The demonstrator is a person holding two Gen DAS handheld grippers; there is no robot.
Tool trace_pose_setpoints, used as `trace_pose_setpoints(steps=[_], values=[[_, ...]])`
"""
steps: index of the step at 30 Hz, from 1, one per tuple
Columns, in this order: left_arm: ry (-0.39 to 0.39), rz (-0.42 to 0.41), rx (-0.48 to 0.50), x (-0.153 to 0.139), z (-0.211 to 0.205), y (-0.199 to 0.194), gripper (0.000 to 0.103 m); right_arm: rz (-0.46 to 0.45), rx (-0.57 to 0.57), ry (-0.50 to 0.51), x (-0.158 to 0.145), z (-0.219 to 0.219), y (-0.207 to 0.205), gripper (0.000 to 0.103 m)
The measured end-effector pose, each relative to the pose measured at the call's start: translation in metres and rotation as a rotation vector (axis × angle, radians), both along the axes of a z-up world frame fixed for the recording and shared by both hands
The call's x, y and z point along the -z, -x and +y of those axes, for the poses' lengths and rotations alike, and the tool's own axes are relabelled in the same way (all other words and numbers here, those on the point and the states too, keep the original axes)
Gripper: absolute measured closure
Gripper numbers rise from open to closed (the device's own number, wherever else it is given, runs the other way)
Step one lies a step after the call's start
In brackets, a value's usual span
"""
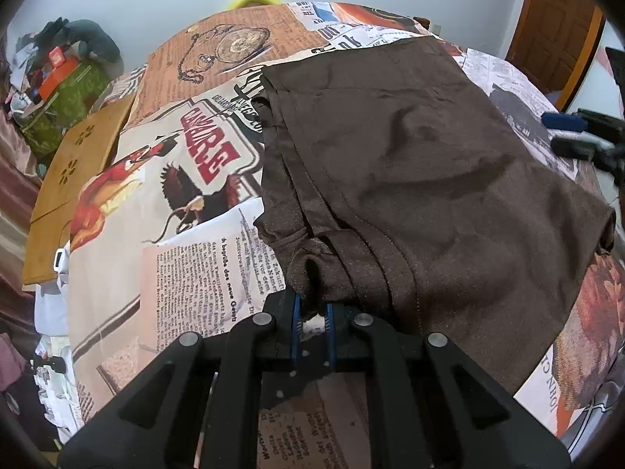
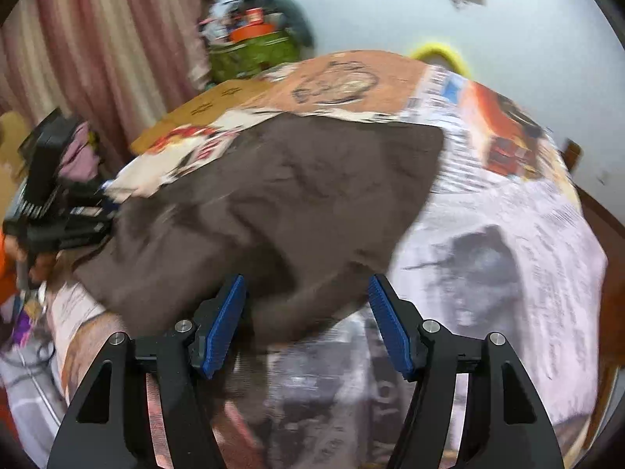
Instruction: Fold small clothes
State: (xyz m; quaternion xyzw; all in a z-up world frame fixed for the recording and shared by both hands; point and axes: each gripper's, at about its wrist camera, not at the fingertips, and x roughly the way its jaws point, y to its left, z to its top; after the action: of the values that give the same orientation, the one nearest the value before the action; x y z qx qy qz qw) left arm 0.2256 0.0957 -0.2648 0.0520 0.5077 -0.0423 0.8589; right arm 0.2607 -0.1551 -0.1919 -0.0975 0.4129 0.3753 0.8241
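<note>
Left gripper (image 1: 312,305) pinching brown garment (image 1: 410,164) hem; right gripper (image 2: 306,312) wide-jawed over its near edge

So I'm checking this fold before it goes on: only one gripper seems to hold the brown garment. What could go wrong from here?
The left gripper pinches only a small bunched bit of hem on the brown garment; a pull might slip it free or drag the layers unevenly.

The right gripper is open over the near edge, holding nothing, and its view is blurred; closing now could catch the printed tablecloth too.
</note>
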Motion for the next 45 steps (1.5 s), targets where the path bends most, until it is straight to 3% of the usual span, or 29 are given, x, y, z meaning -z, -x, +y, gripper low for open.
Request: trace_pose_setpoints(steps=[5, 9, 12, 14, 21, 28, 36, 45], values=[[-0.013, 0.002, -0.002, -0.001, 0.0, 0.002, 0.093, 0.047, 0.033, -0.021, -0.011, -0.028, 0.008, 0.041], [-0.034, 0.005, -0.012, -0.002, -0.002, 0.005, 0.089, 0.055, -0.001, -0.017, -0.017, -0.03, 0.036, 0.031], [-0.038, 0.006, -0.038, -0.006, 0.003, 0.011, 0.074, 0.045, -0.028, -0.023, -0.02, -0.026, 0.056, 0.026], [-0.022, 0.007, -0.063, -0.009, 0.01, 0.018, 0.054, 0.03, -0.042, -0.024, -0.022, -0.021, 0.066, 0.025], [-0.011, 0.003, -0.146, -0.025, 0.032, 0.052, 0.041, 0.035, -0.073, 0.018, -0.012, 0.002, 0.077, 0.025], [-0.043, -0.006, -0.08, -0.031, 0.008, 0.08, 0.02, -0.041, -0.064, 0.139, 0.001, 0.017, 0.086, 0.026], [-0.023, 0.028, -0.088, -0.025, 0.005, 0.094, 0.018, -0.07, -0.088, 0.17, 0.007, 0.024, 0.088, 0.036], [-0.018, 0.05, -0.027, -0.022, -0.015, 0.092, 0.014, -0.055, -0.055, 0.165, 0.01, 0.021, 0.084, 0.036]])
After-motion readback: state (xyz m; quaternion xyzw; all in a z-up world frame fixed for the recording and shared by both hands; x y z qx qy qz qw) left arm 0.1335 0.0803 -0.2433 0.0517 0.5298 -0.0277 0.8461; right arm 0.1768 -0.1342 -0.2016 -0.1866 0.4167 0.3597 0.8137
